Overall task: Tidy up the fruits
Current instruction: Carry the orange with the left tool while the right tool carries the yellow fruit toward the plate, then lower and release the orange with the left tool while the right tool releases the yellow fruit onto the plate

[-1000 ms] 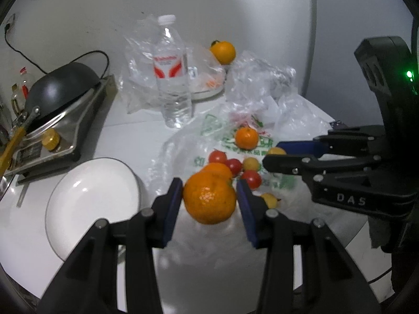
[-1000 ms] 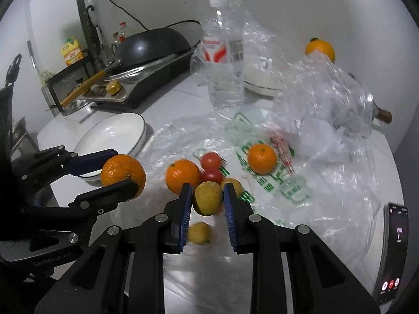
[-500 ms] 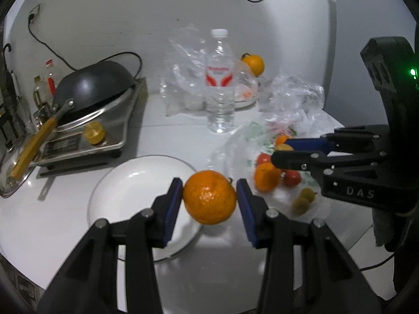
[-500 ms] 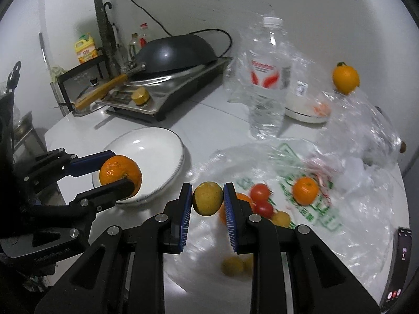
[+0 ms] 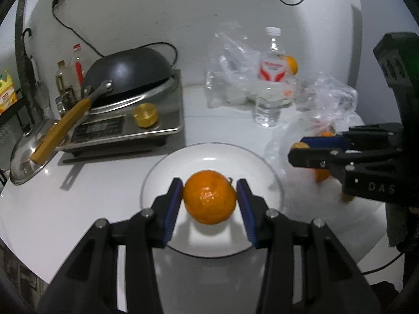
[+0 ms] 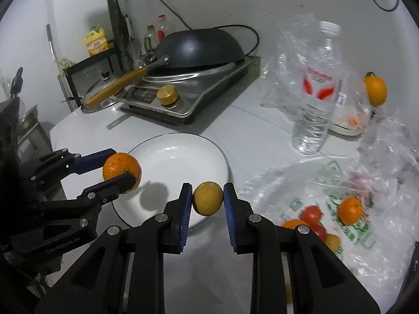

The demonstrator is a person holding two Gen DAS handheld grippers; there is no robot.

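Note:
My left gripper (image 5: 209, 198) is shut on an orange mandarin (image 5: 209, 196), held above the white plate (image 5: 162, 172). In the right wrist view the same mandarin (image 6: 121, 169) hangs over the plate's left rim (image 6: 183, 141). My right gripper (image 6: 207, 201) is shut on a small yellow fruit (image 6: 207, 201), just above the plate's near right edge. In the left wrist view the right gripper (image 5: 303, 149) shows at the right with the yellow fruit (image 5: 300, 145) at its tips. More mandarins (image 6: 349, 210), red tomatoes (image 6: 311, 214) and a yellow fruit (image 6: 332, 242) lie on a clear plastic bag (image 6: 379, 235).
A water bottle (image 6: 316, 99) stands behind the bag, with another orange (image 6: 375, 90) and a white dish (image 6: 345, 128) beyond it. An upturned black wok (image 6: 199, 47) sits on a metal stove (image 6: 188, 104) at the back left. A pot lid (image 5: 28, 154) lies beside it.
Both grippers have carried their fruits leftward from over the plastic bag to above the white plate. Their grips are unchanged.

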